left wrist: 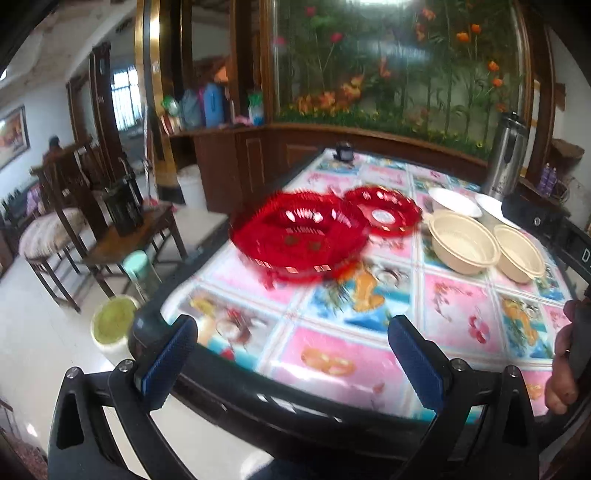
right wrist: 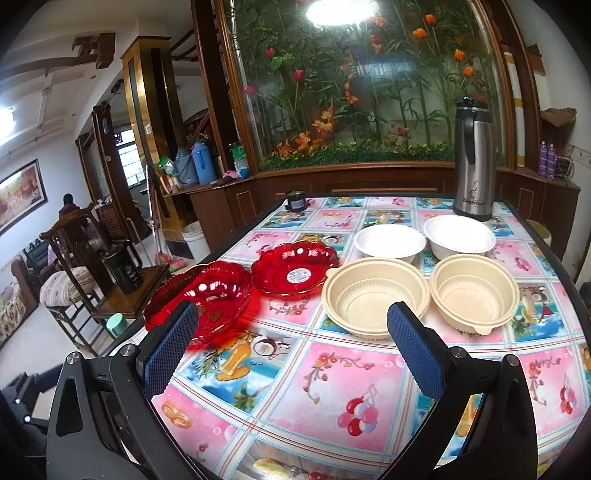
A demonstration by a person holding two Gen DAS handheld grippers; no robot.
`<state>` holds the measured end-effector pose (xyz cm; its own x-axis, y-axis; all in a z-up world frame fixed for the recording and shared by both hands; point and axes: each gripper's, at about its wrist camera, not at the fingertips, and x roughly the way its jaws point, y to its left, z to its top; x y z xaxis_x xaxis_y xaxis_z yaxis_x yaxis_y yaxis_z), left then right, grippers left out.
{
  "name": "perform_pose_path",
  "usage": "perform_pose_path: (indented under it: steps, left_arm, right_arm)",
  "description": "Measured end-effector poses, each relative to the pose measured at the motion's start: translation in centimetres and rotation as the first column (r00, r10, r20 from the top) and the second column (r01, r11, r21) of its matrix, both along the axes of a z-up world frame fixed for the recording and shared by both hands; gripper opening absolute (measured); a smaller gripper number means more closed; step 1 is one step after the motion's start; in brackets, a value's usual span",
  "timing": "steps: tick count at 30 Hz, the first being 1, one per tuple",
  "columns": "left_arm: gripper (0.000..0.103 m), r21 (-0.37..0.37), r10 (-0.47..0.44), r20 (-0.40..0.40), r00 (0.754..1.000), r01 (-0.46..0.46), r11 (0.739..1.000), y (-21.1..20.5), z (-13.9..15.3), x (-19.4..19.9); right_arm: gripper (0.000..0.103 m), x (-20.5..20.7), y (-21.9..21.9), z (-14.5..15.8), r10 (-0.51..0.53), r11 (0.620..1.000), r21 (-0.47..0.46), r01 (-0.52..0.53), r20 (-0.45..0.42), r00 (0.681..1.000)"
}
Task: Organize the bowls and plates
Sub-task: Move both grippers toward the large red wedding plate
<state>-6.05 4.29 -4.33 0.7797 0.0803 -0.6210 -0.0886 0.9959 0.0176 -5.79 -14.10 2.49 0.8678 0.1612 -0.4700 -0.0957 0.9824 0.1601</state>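
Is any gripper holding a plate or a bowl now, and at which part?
Nothing is held. The left gripper and the right gripper both stand open above the table, with nothing between the jaws.

Soft, even daylight fills the room, with no hard shadows on the surface. In the right wrist view a bright ceiling light blows out to white at the top, mirrored in the glass panel. That view is sharp. The left wrist view is smeared with motion blur, worst on the red plates. Both fisheye pictures bend straight lines and darken to black in the corners.
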Motion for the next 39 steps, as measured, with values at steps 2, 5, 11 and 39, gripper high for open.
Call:
perform_pose_path:
  steps: [2, 5, 11, 39]
  left_arm:
    - [0.103, 0.024, 0.018, 0.022, 1.000, -0.019, 1.000, 0.4, 0.3, 0.5]
    - [0.103, 0.050, 0.048, 0.029, 0.998, -0.050, 0.998, 1.1, 0.3, 1.7]
    - [0.103, 0.042, 0.120, -0.012, 0.993, -0.120, 0.992, 3.6, -0.8, 4.5]
    - [0.103, 0.016, 0.268, -0.078, 0.960, -0.268, 0.963, 8.6, -3.0, 12.6]
  right_arm:
    - [0.103, 0.6, 0.4, 0.0, 0.010, 1.000, 0.001, -0.010, -0.012, 1.000]
    - [0.103, 1.4, 1.1, -0.3, 0.024, 1.000, -0.007, -0.024, -0.016, 1.000]
    - [0.103, 3.5, 2.3, -0.4, 0.049, 0.999, 0.017, -0.049, -0.019, 0.999]
    - [0.103, 12.3, 5.0, -4.5, 0.097, 0.985, 0.159, -0.063, -0.214, 0.972]
